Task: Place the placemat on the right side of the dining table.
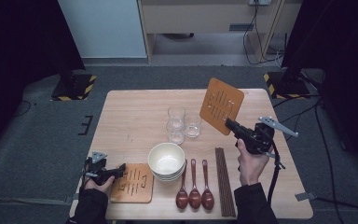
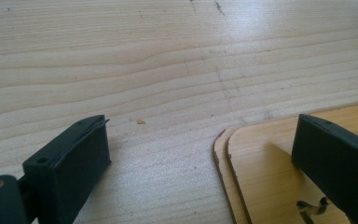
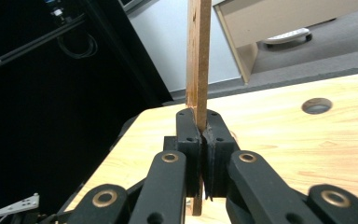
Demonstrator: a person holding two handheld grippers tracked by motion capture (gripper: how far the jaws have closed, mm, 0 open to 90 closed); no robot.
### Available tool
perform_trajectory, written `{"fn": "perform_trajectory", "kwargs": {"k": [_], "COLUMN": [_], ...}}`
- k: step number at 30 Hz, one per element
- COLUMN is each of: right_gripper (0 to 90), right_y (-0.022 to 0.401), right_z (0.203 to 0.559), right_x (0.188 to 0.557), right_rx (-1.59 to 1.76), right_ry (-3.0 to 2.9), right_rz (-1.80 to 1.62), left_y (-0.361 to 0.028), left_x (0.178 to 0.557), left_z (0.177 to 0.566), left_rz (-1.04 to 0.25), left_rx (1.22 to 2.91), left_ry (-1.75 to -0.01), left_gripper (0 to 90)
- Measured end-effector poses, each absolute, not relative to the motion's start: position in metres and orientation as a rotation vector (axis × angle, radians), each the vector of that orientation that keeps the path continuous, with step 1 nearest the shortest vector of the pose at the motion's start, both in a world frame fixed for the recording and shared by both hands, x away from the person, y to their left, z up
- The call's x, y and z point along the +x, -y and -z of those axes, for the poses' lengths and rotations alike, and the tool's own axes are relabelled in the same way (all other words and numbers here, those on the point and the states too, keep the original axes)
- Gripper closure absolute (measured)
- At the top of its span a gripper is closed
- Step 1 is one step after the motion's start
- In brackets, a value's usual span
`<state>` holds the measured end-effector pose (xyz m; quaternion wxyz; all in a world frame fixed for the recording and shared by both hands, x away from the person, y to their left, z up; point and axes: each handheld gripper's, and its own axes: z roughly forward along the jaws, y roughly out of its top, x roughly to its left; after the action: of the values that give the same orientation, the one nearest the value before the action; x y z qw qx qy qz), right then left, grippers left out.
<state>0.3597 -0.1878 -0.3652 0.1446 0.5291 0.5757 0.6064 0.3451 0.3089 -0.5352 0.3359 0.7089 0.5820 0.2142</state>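
We see the right gripper (image 1: 230,123) clamped on a slotted wooden trivet (image 1: 222,105), raised tilted over the table's (image 1: 126,116) far right, beside three glasses (image 1: 182,123). The left gripper (image 1: 119,170), jaws wide, straddles the edge of the stacked trivets (image 1: 133,183) lying near left. We can read no writing.

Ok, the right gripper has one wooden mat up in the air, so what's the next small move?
Probably lower the square slotted wooden mat flat onto bare light wooden table near the clear glasses; the right gripper pinches its edge, clear of the tabletop.
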Motion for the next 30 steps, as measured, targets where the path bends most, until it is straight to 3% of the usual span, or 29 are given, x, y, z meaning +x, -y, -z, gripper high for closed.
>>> {"fn": "perform_trajectory", "kwargs": {"k": [30], "right_gripper": [87.5], "right_y": [0.267], "right_z": [0.409], "right_x": [0.354], "right_rx": [1.711], "right_ry": [-1.577], "right_rz": [-1.558], "left_y": [-0.309], "left_x": [0.345], "left_z": [0.535], "left_rz": [-0.558], "left_rx": [1.847], "left_ry": [-1.518], "left_gripper": [2.7]}}
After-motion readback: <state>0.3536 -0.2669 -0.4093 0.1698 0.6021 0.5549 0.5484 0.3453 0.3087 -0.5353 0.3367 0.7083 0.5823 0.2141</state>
